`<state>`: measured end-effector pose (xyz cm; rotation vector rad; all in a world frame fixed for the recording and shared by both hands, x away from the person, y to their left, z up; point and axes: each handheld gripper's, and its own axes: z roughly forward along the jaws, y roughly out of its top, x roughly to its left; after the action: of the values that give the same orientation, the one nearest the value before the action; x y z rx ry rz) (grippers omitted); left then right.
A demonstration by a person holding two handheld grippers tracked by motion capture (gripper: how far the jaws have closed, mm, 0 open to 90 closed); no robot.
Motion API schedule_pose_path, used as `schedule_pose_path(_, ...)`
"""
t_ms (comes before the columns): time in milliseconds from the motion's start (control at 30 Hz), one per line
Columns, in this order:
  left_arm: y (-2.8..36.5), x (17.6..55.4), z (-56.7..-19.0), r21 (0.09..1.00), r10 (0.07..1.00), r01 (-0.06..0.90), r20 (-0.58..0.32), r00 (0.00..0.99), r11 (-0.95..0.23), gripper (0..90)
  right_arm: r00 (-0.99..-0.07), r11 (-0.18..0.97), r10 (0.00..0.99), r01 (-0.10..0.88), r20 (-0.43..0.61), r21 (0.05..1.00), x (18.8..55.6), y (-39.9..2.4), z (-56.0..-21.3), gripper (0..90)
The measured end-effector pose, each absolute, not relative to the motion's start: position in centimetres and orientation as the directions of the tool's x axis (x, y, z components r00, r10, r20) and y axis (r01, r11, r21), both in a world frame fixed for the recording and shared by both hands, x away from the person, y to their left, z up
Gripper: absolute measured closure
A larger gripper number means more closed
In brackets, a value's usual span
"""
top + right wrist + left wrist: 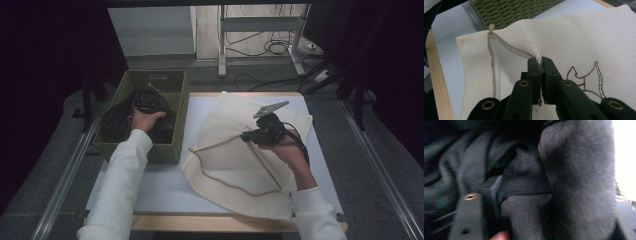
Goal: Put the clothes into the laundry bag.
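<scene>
My left gripper (146, 100) reaches down into a green woven basket (179, 82) that holds dark clothes (117, 120). In the left gripper view its jaws stand well apart, with a bunched fold of dark grey cloth (529, 182) between them; I cannot see the pads pressing it. A cream mesh laundry bag (230, 120) lies spread on the table to the right of the basket. My right gripper (540, 60) is shut on a raised pinch of the bag's mesh (564, 35) beside its tan zipper (492, 62). In the high view this right gripper (245, 136) sits over the bag's middle.
A white mat (160, 187) covers the wooden table, and the basket stands at its left edge. A brown stitched outline (586, 75) marks the bag. Metal rails run along both sides of the table. Cables and a metal frame (222, 40) lie on the floor beyond.
</scene>
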<state>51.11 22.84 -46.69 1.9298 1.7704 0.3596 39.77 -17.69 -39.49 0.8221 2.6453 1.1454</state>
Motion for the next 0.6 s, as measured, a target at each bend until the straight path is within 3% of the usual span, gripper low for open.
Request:
schedule_pose_path(133, 23.1, 51.1, -46.7, 0.536, 0.978, 0.843, -0.152, 0.14, -0.038, 56.3, -0.841, 0.562, 0.535, 0.425, 0.081, 0.71, 39.8, -17.6, -39.6, 86.0)
schedule_pose_path(267, 23.0, 50.9, -46.6, 0.561, 0.977, 0.825, -0.131, 0.168, -0.067, 65.5, -0.839, 0.558, 0.537, 0.426, 0.081, 0.711, 39.8, -17.8, -39.5, 85.9)
schedule_pose_path(600, 22.6, 49.3, -45.1, 0.67, 0.974, 0.723, -0.001, 0.228, -0.169, 71.4, -0.837, 0.553, 0.541, 0.428, 0.082, 0.715, 39.8, -18.0, -39.4, 85.9)
